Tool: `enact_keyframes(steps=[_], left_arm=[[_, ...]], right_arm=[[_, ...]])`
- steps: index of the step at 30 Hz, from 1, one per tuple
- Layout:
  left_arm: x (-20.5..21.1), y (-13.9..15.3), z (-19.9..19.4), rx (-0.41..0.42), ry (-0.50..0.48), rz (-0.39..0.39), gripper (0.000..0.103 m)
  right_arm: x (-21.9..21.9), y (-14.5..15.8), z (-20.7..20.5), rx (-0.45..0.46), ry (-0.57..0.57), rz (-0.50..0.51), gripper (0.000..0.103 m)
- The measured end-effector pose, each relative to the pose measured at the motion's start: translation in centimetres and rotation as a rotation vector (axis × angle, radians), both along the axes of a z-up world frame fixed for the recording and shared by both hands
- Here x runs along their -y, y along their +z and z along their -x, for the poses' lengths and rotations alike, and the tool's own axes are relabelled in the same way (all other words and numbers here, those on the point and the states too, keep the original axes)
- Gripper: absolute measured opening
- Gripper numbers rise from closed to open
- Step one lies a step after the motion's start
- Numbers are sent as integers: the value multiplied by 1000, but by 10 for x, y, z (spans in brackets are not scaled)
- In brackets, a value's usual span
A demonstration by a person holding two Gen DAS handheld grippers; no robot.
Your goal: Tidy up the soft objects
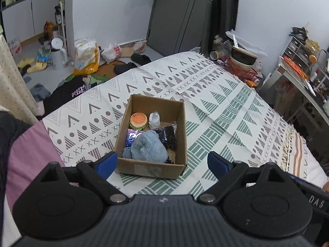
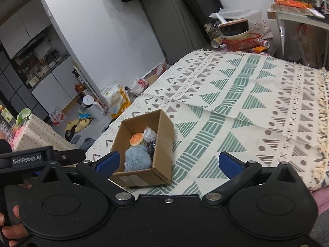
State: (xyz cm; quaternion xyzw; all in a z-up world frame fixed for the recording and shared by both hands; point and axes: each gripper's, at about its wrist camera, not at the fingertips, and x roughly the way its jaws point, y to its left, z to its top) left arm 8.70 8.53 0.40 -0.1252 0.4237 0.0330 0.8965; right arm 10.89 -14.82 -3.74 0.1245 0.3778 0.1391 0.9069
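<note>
An open cardboard box [image 1: 181, 127] [image 2: 162, 142] stands on the patterned cloth. Inside it lie a fluffy blue plush [image 1: 150, 147] [image 2: 136, 158], a burger toy [image 1: 138, 120] [image 2: 136, 139], a clear crinkled packet [image 1: 154, 119] [image 2: 149, 133], a dark glittery pouch [image 1: 167, 136] and a small purple item [image 1: 132, 136]. My left gripper [image 1: 162, 164] hovers open just in front of the box's near wall, holding nothing. To the box's right and nearer, my right gripper [image 2: 168, 164] stands open and empty. The left gripper's black body [image 2: 26, 160] shows at the left edge of the right wrist view.
The cloth [image 1: 226, 111] [image 2: 246, 94] covers a bed with bare room around the box. A red basket with a bowl [image 1: 242, 63] [image 2: 238, 35] sits past the far corner. Bags, slippers and clothes [image 1: 86, 57] litter the floor at left. A person's hand [image 2: 8, 226] grips a handle.
</note>
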Motion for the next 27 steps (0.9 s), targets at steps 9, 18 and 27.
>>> enact_keyframes(steps=[9,18,27], left_arm=[[17,14,27,53,-47,-50,95],[31,23,45,98,-86,-75,102],[40,21,58,111,-112,-82,102]], right_arm=[[19,16,24,49,-38,43,103],[31,25,47,93,-72,101,103],[41,26,61,102,-93,131,103]])
